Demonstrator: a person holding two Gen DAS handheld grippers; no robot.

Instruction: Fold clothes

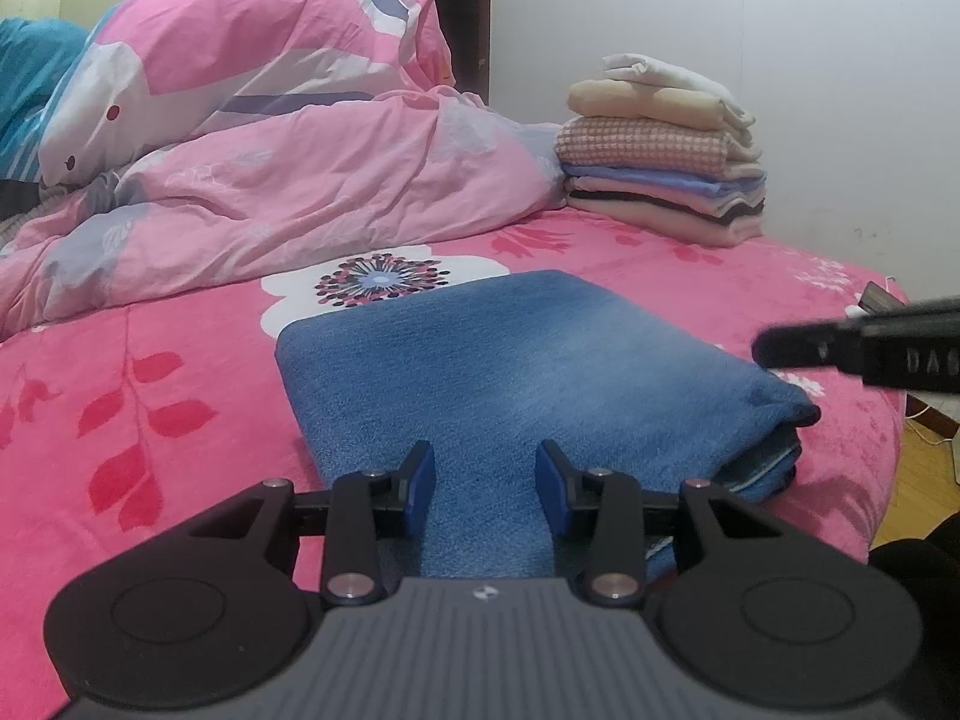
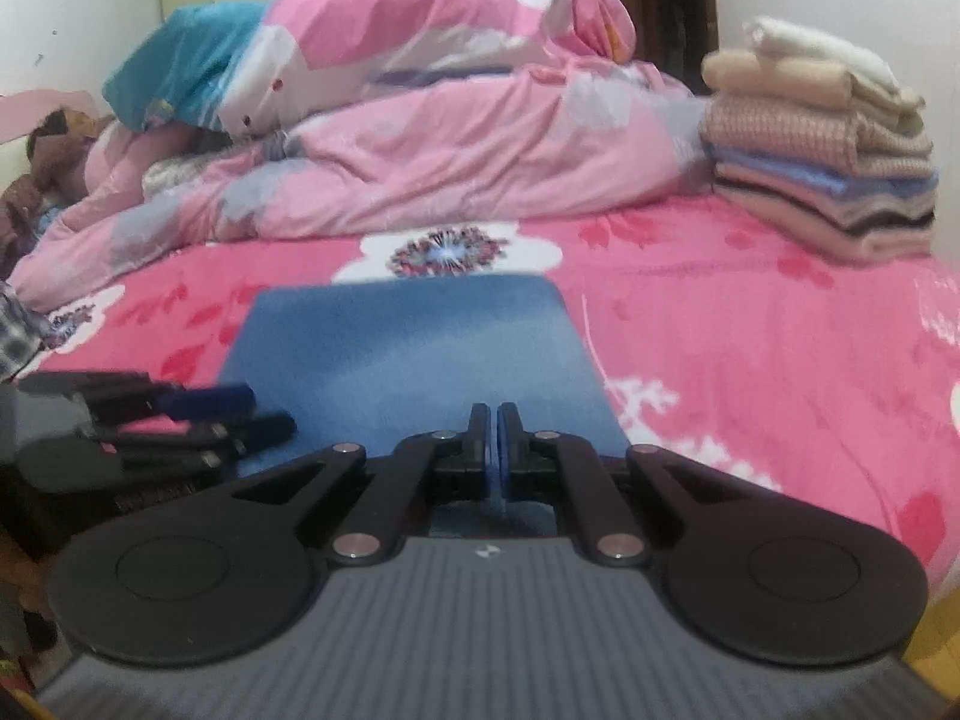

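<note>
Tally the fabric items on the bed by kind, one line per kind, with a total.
Folded blue towel lying apart at the front: 1
Stack of folded clothes at the back right: 1 stack (layers too hard to separate for a count)
Rumpled pink quilt: 1
Teal pillow behind the quilt: 1
Total: 4
</note>
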